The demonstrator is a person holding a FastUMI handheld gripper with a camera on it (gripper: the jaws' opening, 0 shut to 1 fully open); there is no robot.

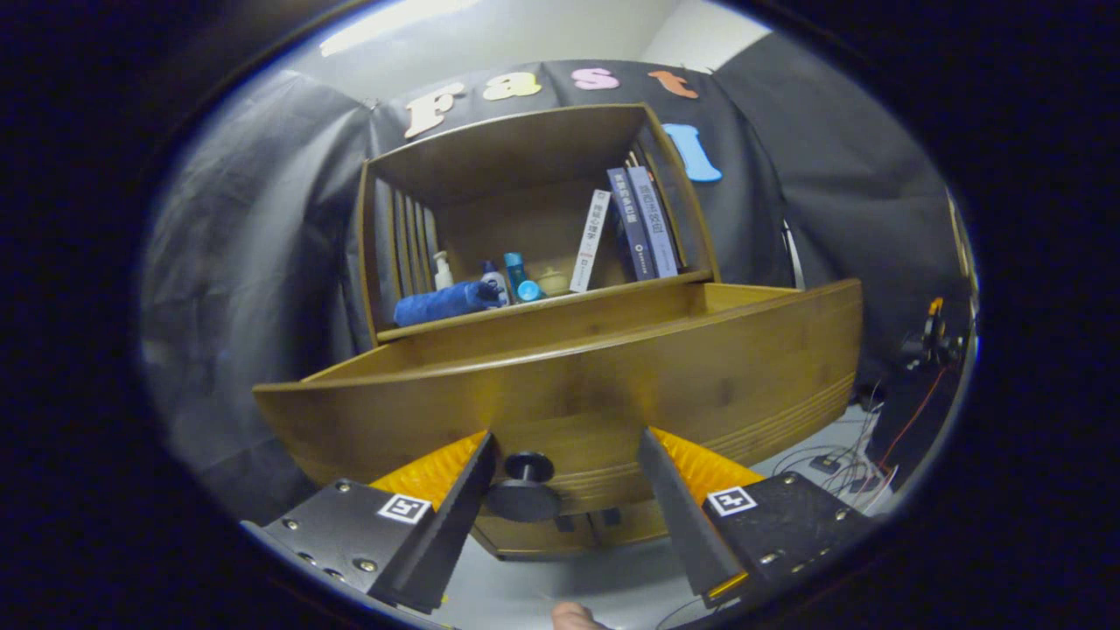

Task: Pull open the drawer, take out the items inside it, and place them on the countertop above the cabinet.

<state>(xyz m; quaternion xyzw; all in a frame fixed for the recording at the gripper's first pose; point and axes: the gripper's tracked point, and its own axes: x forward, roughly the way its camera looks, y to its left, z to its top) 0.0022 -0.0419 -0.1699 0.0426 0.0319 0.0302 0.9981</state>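
Gripper (567, 464) at lower centre, fingers spread around black knob (525, 488) of pulled-out wooden drawer (560, 385), not pinching it.

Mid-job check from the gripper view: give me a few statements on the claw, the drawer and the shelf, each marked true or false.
1. The drawer is pulled out from the cabinet. True.
2. The claw is shut on the knob. False: the fingers stand apart, and the knob sits between them, close to the left finger, with a wide gap to the right one.
3. A rolled blue cloth lies on the shelf above the drawer. True.
4. The books lie flat in a stack. False: they stand leaning at the shelf's right end.
5. Bottles stand beside the blue cloth. True.
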